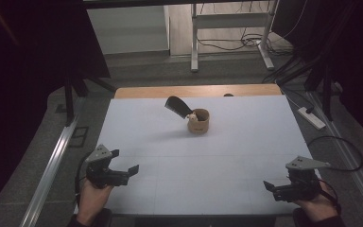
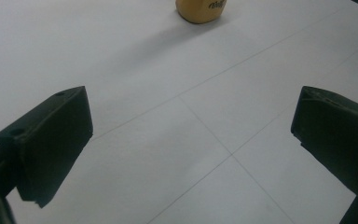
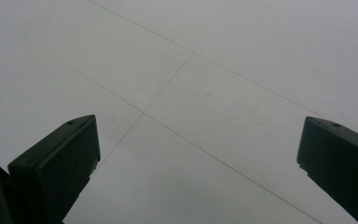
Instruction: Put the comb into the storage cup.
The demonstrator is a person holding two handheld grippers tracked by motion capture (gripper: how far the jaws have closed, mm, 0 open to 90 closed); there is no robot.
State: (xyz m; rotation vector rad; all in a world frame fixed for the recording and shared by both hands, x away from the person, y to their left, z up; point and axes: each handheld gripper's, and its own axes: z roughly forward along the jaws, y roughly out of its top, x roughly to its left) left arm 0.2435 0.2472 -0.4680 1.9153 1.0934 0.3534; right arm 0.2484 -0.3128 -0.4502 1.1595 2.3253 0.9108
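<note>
- The left gripper (image 1: 125,161) and right gripper (image 1: 270,187) both hang released and empty, jaws wide, at the near corners of the white counter (image 1: 246,142).
- The small tan wooden cup (image 1: 199,121) stands mid-counter toward the far side, well apart from both.
- The black flat-bladed utensil (image 1: 178,107) leans out of it; a careless bump could probably tip the cup.

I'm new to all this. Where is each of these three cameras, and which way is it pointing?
High view: fixed above the person's side, looking forward and down on the white table; both hands hold a tool, left tool and right tool.
Left gripper view: rides the left tool, facing over the table toward the tan cup; its open jaws show.
Right gripper view: rides the right tool, facing down at bare table; open jaws show.
Shared: the high and left gripper views both show the cup.
</note>
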